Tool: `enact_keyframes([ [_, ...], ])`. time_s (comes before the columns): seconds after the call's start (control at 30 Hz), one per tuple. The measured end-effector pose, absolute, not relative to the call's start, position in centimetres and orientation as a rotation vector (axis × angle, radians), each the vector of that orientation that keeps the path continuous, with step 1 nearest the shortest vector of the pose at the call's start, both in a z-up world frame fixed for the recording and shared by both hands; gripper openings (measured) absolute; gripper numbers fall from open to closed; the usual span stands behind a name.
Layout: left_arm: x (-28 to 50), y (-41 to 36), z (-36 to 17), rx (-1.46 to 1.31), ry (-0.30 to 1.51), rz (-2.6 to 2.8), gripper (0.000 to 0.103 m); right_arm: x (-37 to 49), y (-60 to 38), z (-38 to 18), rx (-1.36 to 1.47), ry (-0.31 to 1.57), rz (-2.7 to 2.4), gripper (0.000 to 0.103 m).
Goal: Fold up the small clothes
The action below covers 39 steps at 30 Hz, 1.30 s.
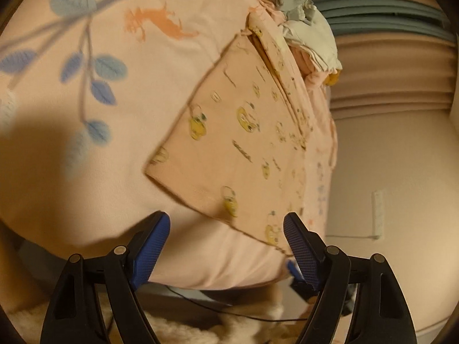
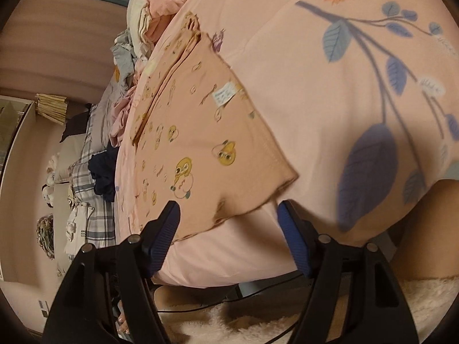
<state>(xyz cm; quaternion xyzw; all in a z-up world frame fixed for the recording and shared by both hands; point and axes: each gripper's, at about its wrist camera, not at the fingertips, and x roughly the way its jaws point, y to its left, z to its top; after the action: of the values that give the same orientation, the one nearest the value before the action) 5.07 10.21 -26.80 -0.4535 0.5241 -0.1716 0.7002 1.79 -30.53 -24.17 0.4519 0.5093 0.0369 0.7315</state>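
Peach folded garment [image 1: 235, 143] flat, seemingly just beyond left gripper [image 1: 226, 230]

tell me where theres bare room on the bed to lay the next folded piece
Free: the wide stretch of pink bedspread between the duck-print garment and the blue leaf print. A narrower strip lies along the bed's near edge in front of the garment. Crowded: the far end, where the pile of clothes and the stuffed toy sit.

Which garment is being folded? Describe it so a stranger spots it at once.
Start at the pink bedsheet with blue leaves. Near its front edge lies a flat, folded peach garment, in front of the heap of clothes. Only it bears small yellow cartoon faces and a white label.
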Motion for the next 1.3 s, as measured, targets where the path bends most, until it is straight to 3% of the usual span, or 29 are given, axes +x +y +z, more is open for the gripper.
enact_keyframes([
  [0.6,7.9,6.3,-26.3,-0.868,1.086,-0.351,0.080,4.8,-28.0,-26.0,1.097,1.090,0.157,0.071],
  [0.67,8.4,5.9,-26.2,-0.846,1.075,-0.323,0.076,5.1,-28.2,-25.9,1.104,1.078,0.131,0.069],
  [0.8,9.1,5.6,-26.3,-0.776,1.069,-0.257,0.052,6.0,-27.6,-25.4,1.016,1.080,0.097,0.062],
  [0.93,8.8,5.1,-26.9,-0.644,1.044,-0.143,0.018,6.6,-26.3,-25.4,0.815,1.091,0.040,0.037],
  [0.97,8.5,5.1,-27.0,-0.645,1.028,-0.115,0.016,6.5,-25.9,-25.4,0.760,1.088,0.014,0.026],
  [1.03,8.0,4.9,-27.3,-0.629,0.995,-0.085,0.014,6.3,-25.5,-25.5,0.670,1.079,-0.035,0.015],
  [1.3,7.7,2.3,-26.6,-0.394,0.948,-0.002,0.013,5.9,-25.3,-25.8,0.566,1.035,-0.060,0.012],
])
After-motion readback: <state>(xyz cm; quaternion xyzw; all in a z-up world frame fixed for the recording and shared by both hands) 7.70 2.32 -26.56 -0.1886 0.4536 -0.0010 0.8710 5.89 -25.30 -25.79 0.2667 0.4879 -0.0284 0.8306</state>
